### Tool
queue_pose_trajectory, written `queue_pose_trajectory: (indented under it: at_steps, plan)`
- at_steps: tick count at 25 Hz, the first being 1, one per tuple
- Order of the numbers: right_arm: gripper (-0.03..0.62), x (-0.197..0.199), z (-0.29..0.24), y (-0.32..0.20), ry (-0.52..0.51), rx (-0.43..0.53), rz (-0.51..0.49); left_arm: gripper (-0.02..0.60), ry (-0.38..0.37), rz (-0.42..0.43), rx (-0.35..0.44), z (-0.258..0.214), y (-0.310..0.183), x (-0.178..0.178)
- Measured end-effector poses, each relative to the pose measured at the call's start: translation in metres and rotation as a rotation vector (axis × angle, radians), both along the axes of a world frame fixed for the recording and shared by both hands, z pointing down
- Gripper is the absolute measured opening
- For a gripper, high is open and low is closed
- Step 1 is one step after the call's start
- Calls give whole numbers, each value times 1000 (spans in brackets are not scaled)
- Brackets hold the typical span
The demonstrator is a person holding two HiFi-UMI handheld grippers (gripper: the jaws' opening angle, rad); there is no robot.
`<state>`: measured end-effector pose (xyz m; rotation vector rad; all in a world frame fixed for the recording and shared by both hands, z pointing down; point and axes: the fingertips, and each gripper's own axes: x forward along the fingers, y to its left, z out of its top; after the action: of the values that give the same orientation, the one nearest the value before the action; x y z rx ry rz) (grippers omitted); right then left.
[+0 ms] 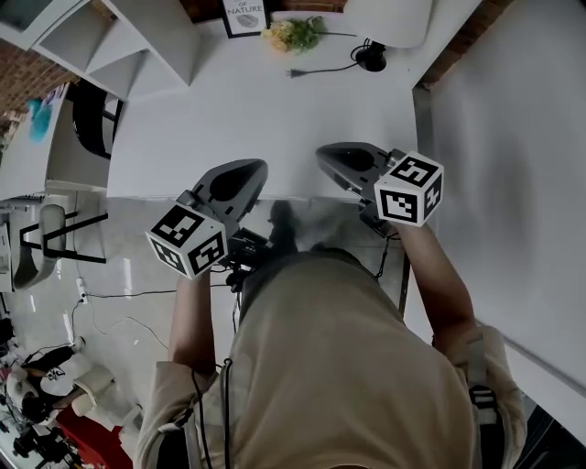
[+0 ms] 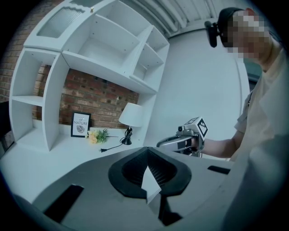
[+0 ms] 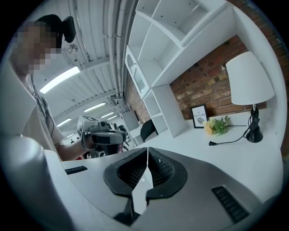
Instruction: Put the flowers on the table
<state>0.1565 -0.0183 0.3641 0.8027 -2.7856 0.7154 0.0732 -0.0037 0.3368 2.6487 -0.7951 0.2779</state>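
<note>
A small bunch of yellow flowers with green leaves (image 1: 291, 35) lies at the far end of the white table (image 1: 229, 119), beside a framed print; the flowers (image 2: 96, 136) also show in the left gripper view and the flowers (image 3: 216, 126) in the right gripper view. My left gripper (image 1: 249, 174) hovers over the table's near edge, its jaws shut on nothing, tips meeting (image 2: 146, 151). My right gripper (image 1: 328, 154) is level with it to the right, also shut and empty (image 3: 147, 150). Both are far from the flowers.
A framed print (image 1: 244, 16) and a white lamp (image 1: 371, 57) flank the flowers, and a black cord with a plug (image 1: 320, 69) trails across the tabletop. White shelving (image 1: 137, 37) stands at the left, with a dark chair (image 1: 92, 119) beside it. A wall runs along the right.
</note>
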Motion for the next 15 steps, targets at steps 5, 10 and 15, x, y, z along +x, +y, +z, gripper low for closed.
queue_pose_trajectory:
  at_steps: [5, 10, 15]
  plan:
    - [26, 1, 6, 12, -19, -29, -28, 8, -11, -41, -10, 2, 14, -2]
    - [26, -10, 9, 25, -22, -35, -73, 8, -21, -79, -19, 1, 25, -13]
    - [26, -26, 2, 34, -38, -28, -99, 8, -30, -90, -31, 4, 30, -23]
